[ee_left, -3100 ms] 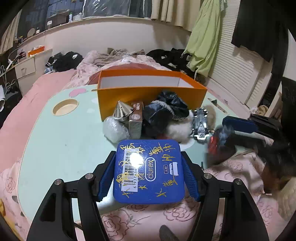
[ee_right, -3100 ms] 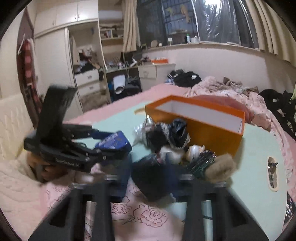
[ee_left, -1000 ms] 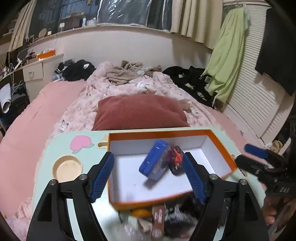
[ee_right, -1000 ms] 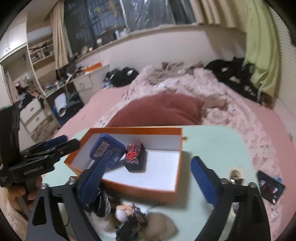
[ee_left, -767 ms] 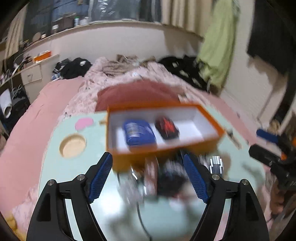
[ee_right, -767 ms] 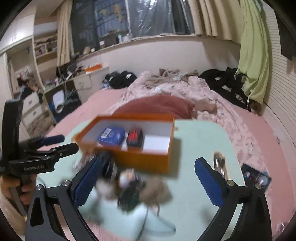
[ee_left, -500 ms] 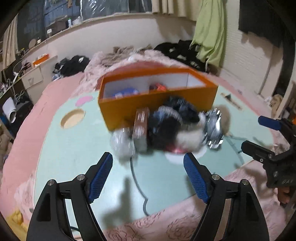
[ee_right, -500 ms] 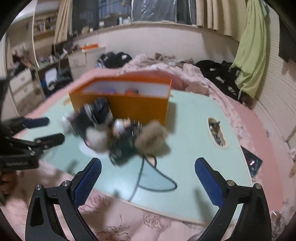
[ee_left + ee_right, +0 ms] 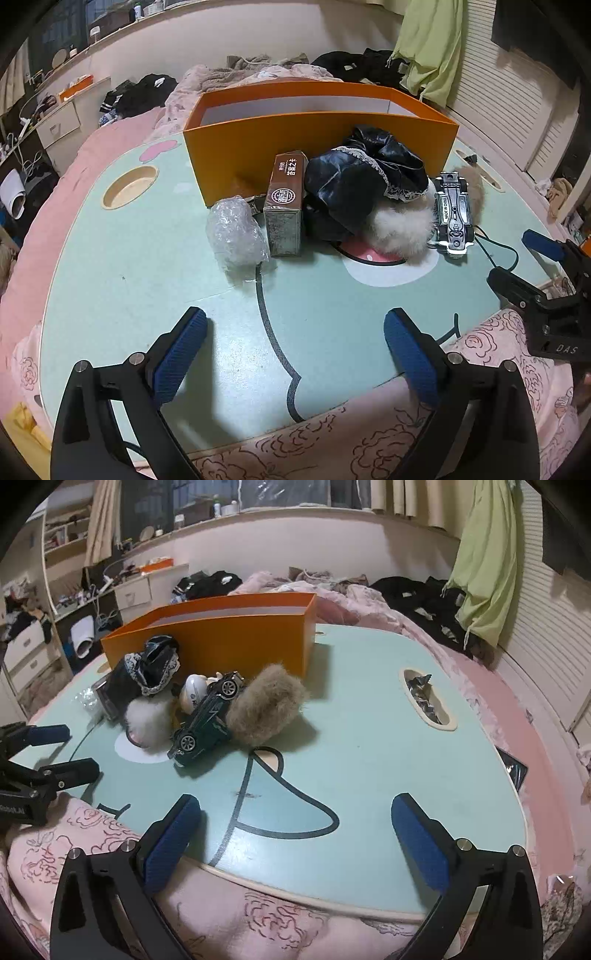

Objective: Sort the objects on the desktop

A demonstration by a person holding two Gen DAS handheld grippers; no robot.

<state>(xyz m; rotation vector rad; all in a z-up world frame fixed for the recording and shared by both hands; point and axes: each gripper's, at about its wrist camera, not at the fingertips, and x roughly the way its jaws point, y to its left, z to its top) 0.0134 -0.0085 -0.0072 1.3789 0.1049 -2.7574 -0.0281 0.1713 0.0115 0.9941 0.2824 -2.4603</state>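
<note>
An orange box (image 9: 317, 136) stands at the back of the mint table (image 9: 147, 295); its inside is hidden from here. In front of it lie a bubble-wrap bundle (image 9: 234, 232), a brown carton (image 9: 286, 199), a black lacy cloth (image 9: 365, 184), a white fluffy ball (image 9: 402, 225), an upside-down toy car (image 9: 453, 212) and a brown fur tuft (image 9: 266, 705). My left gripper (image 9: 293, 317) hovers over the table's near edge, its jaws opening with nothing between them. My right gripper (image 9: 295, 801) stands wide open and empty, to the right of the pile.
A round cup recess (image 9: 129, 186) is at the table's left, and a slot holding crumpled foil (image 9: 424, 701) at its right. A dark cable (image 9: 495, 251) runs from the pile. Pink rose-print bedding (image 9: 258, 915) lies under the near edge.
The blue box that my left gripper held now lies in the orange box with a dark red item. Both grippers have drawn back and down to the table's near edge; the left jaws have widened.
</note>
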